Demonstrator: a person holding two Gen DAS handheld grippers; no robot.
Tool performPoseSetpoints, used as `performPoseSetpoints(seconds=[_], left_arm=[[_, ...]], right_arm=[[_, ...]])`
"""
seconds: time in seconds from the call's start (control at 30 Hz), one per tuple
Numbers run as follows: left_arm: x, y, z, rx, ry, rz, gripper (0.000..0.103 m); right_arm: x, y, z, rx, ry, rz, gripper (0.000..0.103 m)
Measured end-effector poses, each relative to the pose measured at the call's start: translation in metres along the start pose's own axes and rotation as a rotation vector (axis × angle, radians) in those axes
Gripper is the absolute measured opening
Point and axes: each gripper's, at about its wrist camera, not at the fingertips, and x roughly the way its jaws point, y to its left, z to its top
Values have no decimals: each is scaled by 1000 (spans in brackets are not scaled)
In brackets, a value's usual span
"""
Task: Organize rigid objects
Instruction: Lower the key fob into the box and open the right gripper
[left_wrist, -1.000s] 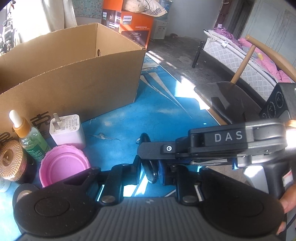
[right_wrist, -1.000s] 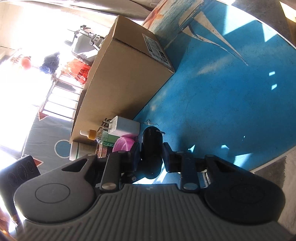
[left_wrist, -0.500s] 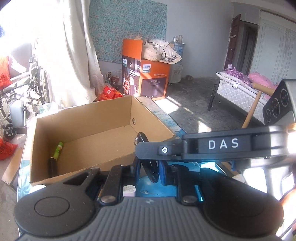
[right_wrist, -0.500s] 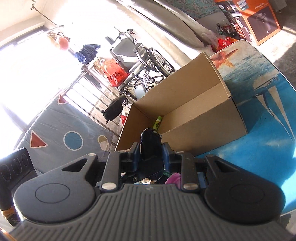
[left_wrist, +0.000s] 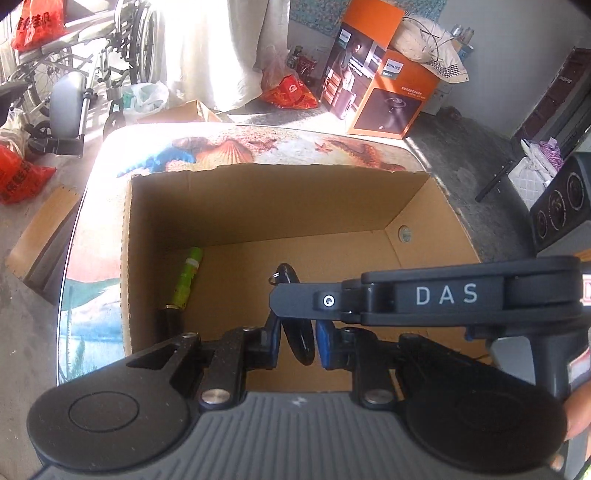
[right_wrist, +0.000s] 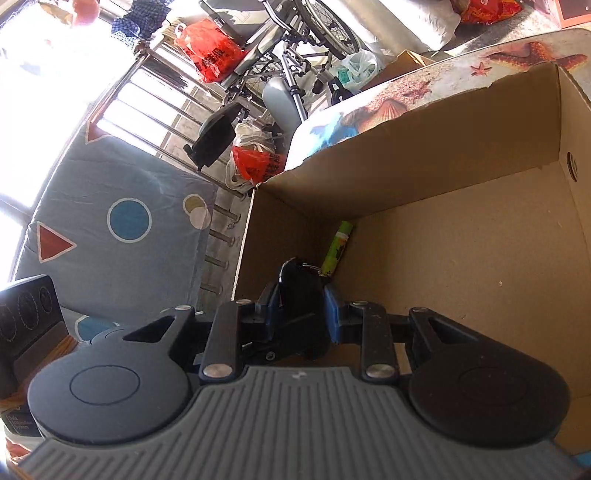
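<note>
A black key fob (left_wrist: 295, 317) with a metal ring is held over the open cardboard box (left_wrist: 436, 206). In the left wrist view the right gripper (left_wrist: 291, 295) reaches in from the right and grips the fob. My left gripper (left_wrist: 297, 343) has its blue pads on either side of the fob with small gaps. In the right wrist view my right gripper (right_wrist: 301, 302) is shut on the fob (right_wrist: 299, 288) above the box (right_wrist: 443, 140). A green and black pen-like tube (left_wrist: 184, 284) lies on the box floor at the left; it also shows in the right wrist view (right_wrist: 338, 245).
The box stands on a table with a seashell-print cover (left_wrist: 229, 146). A wheelchair (left_wrist: 74, 74), red bags (left_wrist: 18, 173) and an orange Philips carton (left_wrist: 384, 96) stand on the floor beyond. A blue patterned mat (right_wrist: 122, 221) lies to the left.
Both grippers rose from the blue tabletop with the fob and moved over the open box. The camera now looks down into the box.
</note>
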Motion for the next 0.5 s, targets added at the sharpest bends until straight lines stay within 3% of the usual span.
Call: performPoseSetpoints(seconds=[0.1,0.27,0.43,0.5], left_arm=[[23,13,14,-25,54,37,21],[32,13,21,9,51,123,21],[13,3,19,58,-13,151,23],[1,-3,18,71,-40,148,30]], right_arm=[[35,-12,13,62,63,-31,26],[63,-26,24,145,107,-12,27],[46,-29,23,148,88,47,27],[30,-28,22,130,58,55,27]])
